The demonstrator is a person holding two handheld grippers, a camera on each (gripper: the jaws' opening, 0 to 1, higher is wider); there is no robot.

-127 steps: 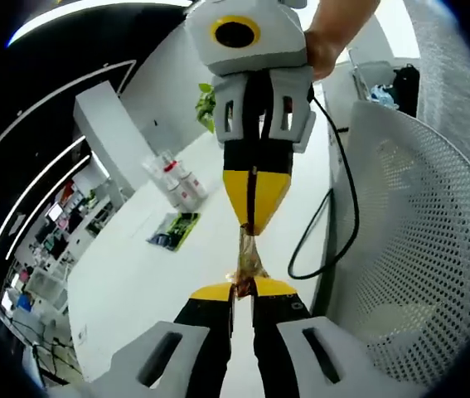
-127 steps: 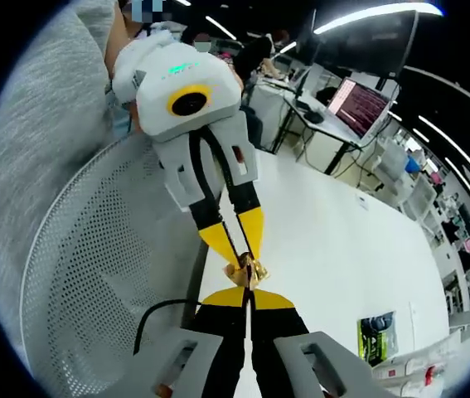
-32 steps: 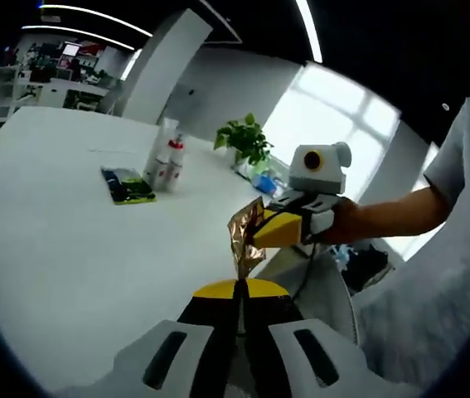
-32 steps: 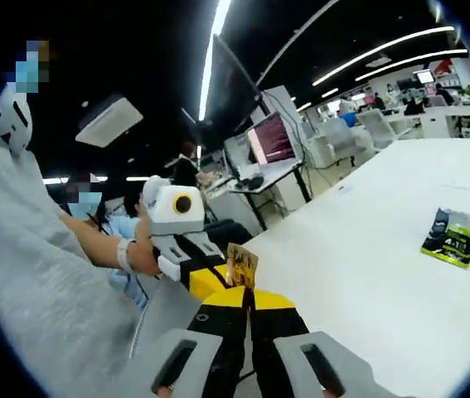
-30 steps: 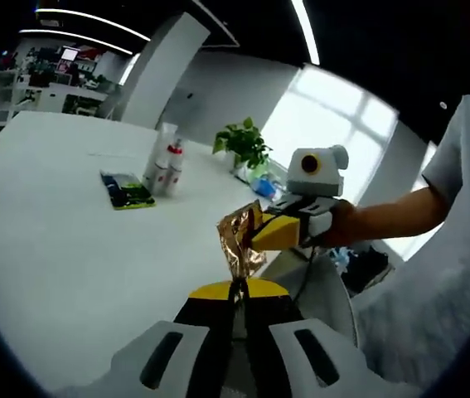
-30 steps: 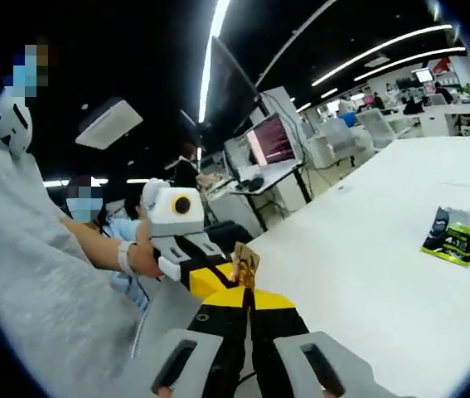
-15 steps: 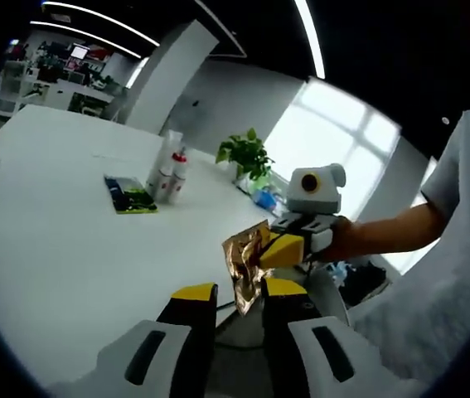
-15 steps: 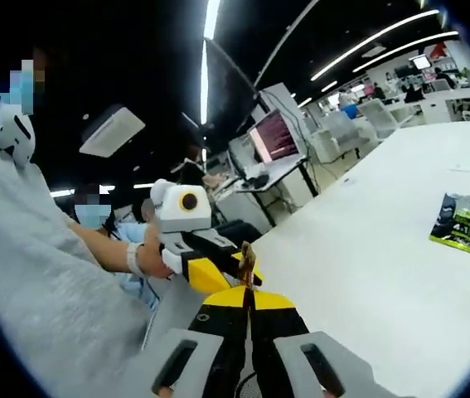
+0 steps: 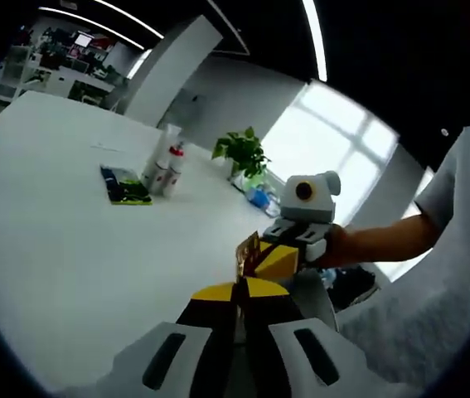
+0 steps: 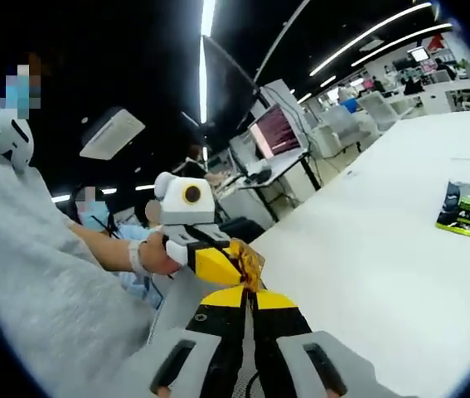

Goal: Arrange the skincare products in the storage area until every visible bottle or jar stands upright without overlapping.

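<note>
Room: open office under strip lights, with a long white table (image 9: 69, 249) running out ahead of both grippers.
Bottles: skincare bottles (image 9: 165, 162) stand upright far off at 11 o'clock in the left gripper view, just beside a green packet (image 9: 124, 187) lying flat.
Left gripper (image 9: 236, 290): jaws pressed together; whether they pinch anything, I can't tell.
Right gripper (image 10: 249, 297): jaws closed on a gold foil wrapper (image 10: 249, 259), and the left gripper meets that foil from 10 o'clock.
Handling: the foil looks light, thin and crinkly, likely to tear; pinch an edge gently. The bottles look light, slick and tippy; take them mid-body.
</note>
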